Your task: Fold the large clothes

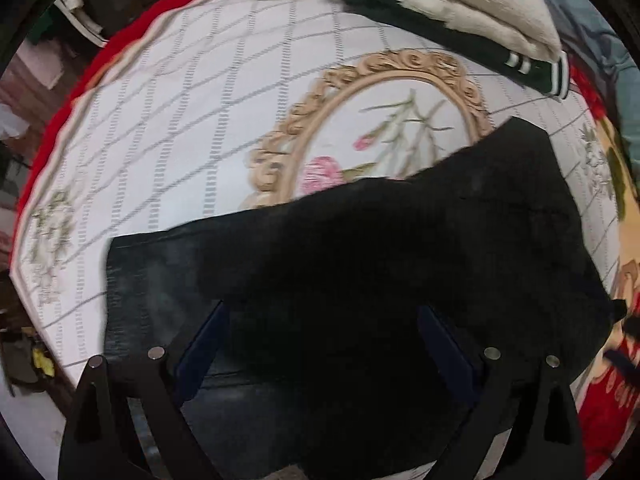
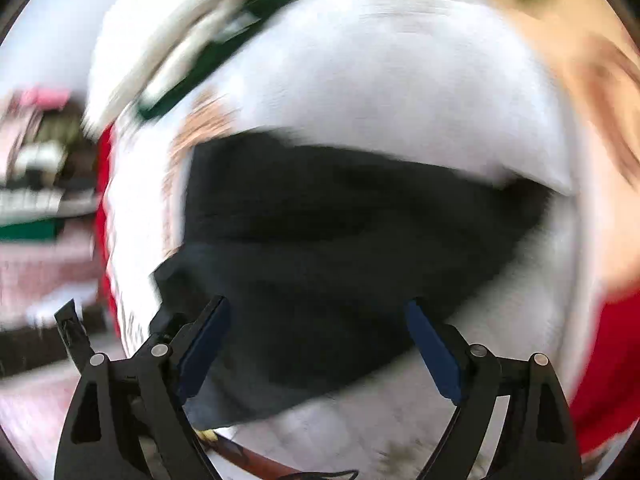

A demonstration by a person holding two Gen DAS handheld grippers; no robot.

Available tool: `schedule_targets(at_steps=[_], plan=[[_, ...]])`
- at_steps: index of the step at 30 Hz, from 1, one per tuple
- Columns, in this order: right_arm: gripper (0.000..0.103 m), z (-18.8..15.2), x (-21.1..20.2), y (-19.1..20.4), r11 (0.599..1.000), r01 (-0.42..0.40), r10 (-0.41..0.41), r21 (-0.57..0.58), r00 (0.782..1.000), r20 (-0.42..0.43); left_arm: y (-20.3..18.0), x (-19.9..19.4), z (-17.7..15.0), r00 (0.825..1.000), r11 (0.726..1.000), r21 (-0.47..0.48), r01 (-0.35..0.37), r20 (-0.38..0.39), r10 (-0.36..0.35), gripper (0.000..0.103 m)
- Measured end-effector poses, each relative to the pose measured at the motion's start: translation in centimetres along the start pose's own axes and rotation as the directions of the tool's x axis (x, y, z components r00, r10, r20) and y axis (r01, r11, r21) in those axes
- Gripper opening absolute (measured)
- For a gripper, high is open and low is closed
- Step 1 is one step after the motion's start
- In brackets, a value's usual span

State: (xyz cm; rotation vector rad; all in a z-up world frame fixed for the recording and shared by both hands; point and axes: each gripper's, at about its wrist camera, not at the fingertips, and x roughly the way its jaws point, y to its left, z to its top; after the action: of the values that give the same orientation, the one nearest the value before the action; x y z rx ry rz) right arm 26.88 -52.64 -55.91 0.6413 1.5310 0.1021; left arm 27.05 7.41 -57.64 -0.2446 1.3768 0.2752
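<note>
Left wrist view shows the left gripper (image 1: 320, 344) spread wide, its blue pads clear of the black garment (image 1: 360, 248) that lies flat just ahead of and beneath it on a bed sheet (image 1: 180, 120) printed with a grid and a gold oval frame. Farther ahead and to the right sits a cream and dark green folded pile (image 1: 460, 12). Right wrist view is blurred: the right gripper (image 2: 316, 340) is also spread, with the black garment (image 2: 340, 240) directly ahead between its fingers.

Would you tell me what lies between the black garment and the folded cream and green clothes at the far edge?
Only bare patterned bedsheet, with its oval floral medallion, separates the black garment from the folded clothes; the left wrist view shows it.
</note>
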Motion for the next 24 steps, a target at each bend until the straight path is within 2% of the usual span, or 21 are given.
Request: schedule_targets(at_steps=[1,3,5,6,7,9,10,11,12,15,17,19,21,24], plan=[[0.091,-0.1,-1.0,-3.0,0.998,-0.024,0.022,0.064,0.999,0.027,-0.4,0.4,0.1,1.000,1.000,-0.007,0.008,0.003,-0.008,0.096],[0.091,-0.2,-1.5,-6.6,0.990,-0.043,0.036,0.131,0.998,0.057,-1.1,2.3,0.3,0.999,0.999,-0.025,0.028,-0.023,-0.029,0.096],[0.091,0.0,-0.4,-9.8,0.970,-0.143,0.131,0.198,0.989,0.075,-1.3,3.3,0.4,0.999,0.999,-0.045,0.018,-0.038,-0.020,0.103],[0.091,-0.1,1.3,-10.7,0.948,-0.225,0.212,0.224,0.974,0.082,-1.0,3.6,0.4,0.999,0.998,-0.054,0.034,-0.037,-0.036,0.103],[0.091,0.3,2.3,-11.3,0.935,-0.264,0.251,0.237,0.964,0.086,-0.8,3.7,0.3,0.998,0.997,-0.056,0.048,-0.035,-0.050,0.103],[0.092,0.7,5.2,-11.7,0.896,-0.364,0.348,0.255,0.932,0.106,-0.7,3.6,0.2,0.998,0.997,-0.045,0.062,-0.029,-0.064,0.103],[0.094,0.4,6.7,-10.8,0.879,-0.400,0.380,0.258,0.916,0.126,-0.6,3.5,0.1,0.997,0.997,-0.038,0.066,-0.029,-0.067,0.103],[0.102,1.0,7.0,-10.5,0.866,-0.441,0.416,0.236,0.897,0.147,-0.6,3.5,0.2,0.997,0.997,-0.037,0.068,-0.032,-0.069,0.103],[0.103,1.0,8.1,-9.0,0.864,-0.457,0.431,0.214,0.888,0.159,-0.6,3.5,0.3,0.997,0.997,-0.036,0.068,-0.038,-0.070,0.103],[0.103,2.0,9.1,-6.3,0.875,-0.459,0.434,0.156,0.885,0.170,-1.1,3.8,0.9,0.997,0.998,-0.021,0.059,-0.047,-0.060,0.103],[0.103,1.7,9.1,-5.5,0.883,-0.447,0.422,0.142,0.889,0.176,-1.4,3.7,0.9,0.998,0.999,-0.004,0.051,-0.040,-0.051,0.103],[0.102,1.4,8.9,-5.2,0.873,-0.468,0.444,0.136,0.878,0.178,-1.6,3.6,1.0,0.998,0.999,0.008,0.042,-0.037,-0.042,0.103],[0.097,1.4,9.4,-4.2,0.874,-0.469,0.446,0.132,0.879,0.168,-2.1,3.6,1.2,0.999,0.999,0.019,0.031,-0.037,-0.030,0.103],[0.095,-0.3,9.0,-5.1,0.871,-0.475,0.459,0.128,0.878,0.136,-3.1,3.4,1.6,0.999,0.999,0.046,0.014,-0.032,-0.013,0.103]])
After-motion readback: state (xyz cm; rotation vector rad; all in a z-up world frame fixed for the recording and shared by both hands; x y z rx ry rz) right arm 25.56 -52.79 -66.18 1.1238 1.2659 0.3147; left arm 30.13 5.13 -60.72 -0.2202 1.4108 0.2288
